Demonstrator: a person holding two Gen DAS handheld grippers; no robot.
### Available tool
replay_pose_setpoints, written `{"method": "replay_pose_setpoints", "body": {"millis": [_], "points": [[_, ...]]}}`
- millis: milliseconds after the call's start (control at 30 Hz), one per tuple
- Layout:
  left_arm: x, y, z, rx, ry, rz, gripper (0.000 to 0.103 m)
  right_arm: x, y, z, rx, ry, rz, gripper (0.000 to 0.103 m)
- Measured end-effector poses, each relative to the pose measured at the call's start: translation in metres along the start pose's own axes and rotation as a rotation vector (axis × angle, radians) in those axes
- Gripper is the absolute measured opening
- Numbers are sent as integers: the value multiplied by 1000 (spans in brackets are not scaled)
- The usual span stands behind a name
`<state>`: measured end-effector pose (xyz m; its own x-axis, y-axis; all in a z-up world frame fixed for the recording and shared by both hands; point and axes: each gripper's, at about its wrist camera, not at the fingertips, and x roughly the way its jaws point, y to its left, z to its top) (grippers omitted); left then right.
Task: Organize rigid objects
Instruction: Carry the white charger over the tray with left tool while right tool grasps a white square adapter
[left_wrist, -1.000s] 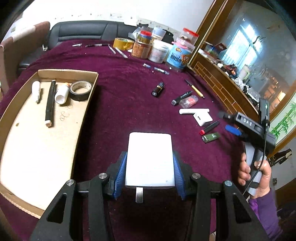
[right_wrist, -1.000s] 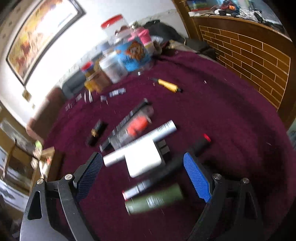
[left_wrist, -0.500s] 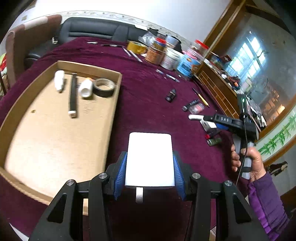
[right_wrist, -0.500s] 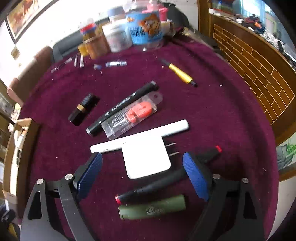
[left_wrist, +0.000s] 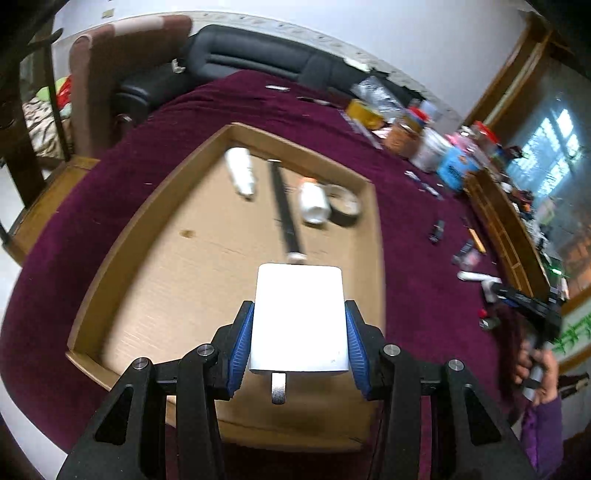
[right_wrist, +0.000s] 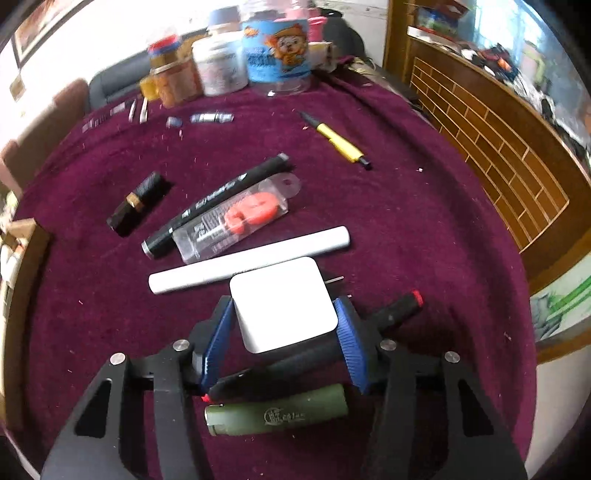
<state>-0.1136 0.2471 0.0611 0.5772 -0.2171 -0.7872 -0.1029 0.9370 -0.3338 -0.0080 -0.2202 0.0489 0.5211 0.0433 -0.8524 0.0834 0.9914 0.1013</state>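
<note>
Gripping a white plug adapter between its blue pads, the left gripper holds it above the near part of the cardboard tray, which contains a white tube, a black bar, a white bottle and a tape roll. On the maroon cloth, the right gripper has just been closing; its jaws now flank a white charger, pads at its sides. Contact cannot be confirmed. A white stick lies just beyond, a green lighter nearer.

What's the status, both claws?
Left claw clamps white plug block over cardboard tray. Right claw, just closing, on white charger. White tube touches it.
</note>
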Motion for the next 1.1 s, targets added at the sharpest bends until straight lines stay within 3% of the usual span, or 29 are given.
{"method": "replay_pose_setpoints", "body": {"millis": [133, 300, 500, 733, 967, 1100], "points": [[26, 21, 21, -16, 57, 66, 41, -29, 16, 5, -10, -54, 81, 53], [60, 38, 44, -69, 142, 77, 41, -60, 77, 2, -116, -80, 203, 53], [82, 49, 74, -125, 167, 66, 40, -64, 169, -6, -223, -26, 369, 53], [97, 50, 96, -115, 146, 94, 41, -45, 266, -27, -364, 52, 458, 54], [79, 55, 99, -141, 150, 14, 46, -22, 327, -47, -465, 133, 479, 54], [39, 63, 92, -149, 74, -32, 48, -10, 354, -61, -518, 184, 499, 54]]}}
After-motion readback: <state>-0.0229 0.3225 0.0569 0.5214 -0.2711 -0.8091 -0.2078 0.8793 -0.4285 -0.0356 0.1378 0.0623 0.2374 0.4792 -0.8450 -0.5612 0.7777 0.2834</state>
